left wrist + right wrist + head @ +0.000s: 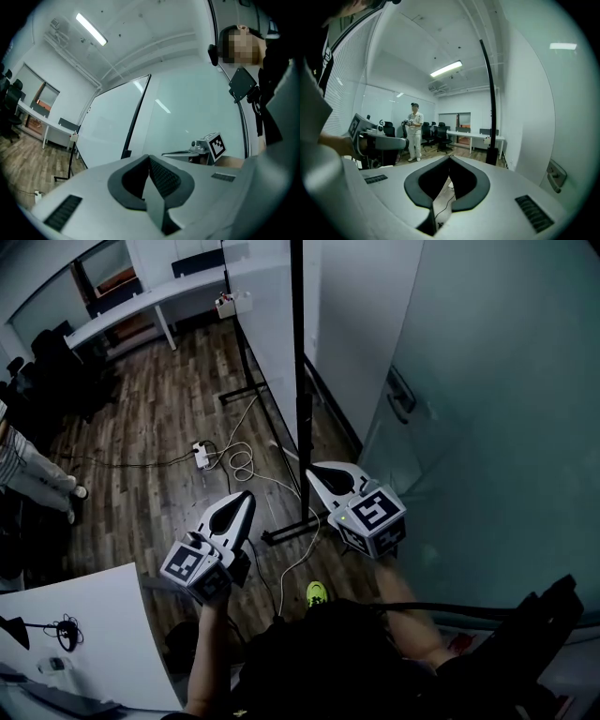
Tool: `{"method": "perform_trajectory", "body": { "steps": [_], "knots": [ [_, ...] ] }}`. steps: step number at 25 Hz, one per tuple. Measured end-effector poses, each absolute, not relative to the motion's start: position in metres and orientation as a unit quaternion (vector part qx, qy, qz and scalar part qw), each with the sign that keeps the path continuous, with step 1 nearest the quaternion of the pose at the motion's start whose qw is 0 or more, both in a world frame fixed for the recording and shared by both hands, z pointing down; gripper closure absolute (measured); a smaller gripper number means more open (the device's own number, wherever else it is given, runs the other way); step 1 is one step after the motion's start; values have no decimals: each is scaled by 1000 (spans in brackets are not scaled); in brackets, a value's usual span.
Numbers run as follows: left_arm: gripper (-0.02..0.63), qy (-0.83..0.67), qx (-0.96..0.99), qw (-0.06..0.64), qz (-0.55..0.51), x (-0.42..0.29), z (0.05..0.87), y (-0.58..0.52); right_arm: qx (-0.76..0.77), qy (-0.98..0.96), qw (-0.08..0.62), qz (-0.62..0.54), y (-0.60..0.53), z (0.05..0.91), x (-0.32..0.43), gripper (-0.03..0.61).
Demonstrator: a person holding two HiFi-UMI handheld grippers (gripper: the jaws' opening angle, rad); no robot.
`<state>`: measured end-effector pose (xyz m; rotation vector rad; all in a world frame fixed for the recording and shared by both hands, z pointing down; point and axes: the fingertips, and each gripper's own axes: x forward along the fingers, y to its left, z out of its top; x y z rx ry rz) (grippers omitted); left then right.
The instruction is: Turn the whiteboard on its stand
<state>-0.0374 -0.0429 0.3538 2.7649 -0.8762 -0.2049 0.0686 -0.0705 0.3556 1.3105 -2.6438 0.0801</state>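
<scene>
Just ahead of the left tool [246, 495] and right tool [312, 468], both pinched together on nothing, stands the whiteboard [267, 334]: big, stiff, probably tippy, best taken by its black edge [298, 362].

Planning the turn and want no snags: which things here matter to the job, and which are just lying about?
Job: whiteboard, stand, left gripper, right gripper, both shut and empty.
Lying about: power strip, cables, desk, office chairs.
</scene>
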Motion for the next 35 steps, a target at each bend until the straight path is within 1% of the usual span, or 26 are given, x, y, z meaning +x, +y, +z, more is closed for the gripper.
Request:
{"method": "perform_trajectory", "body": {
  "steps": [10,22,27,35],
  "knots": [
    [620,-285,949,111,-74,-58,346,13,458,-884,88,31,-20,350,54,578],
    [620,-248,956,135,-77,-64,377,96,440,-893,94,23,78,364,19,580],
    [620,-251,956,126,-82,-68,365,107,439,-893,99,-1,78,355,14,582],
    [620,-269,952,116,-90,-87,355,107,433,-898,78,-7,85,339,1,581]
  ]
}}
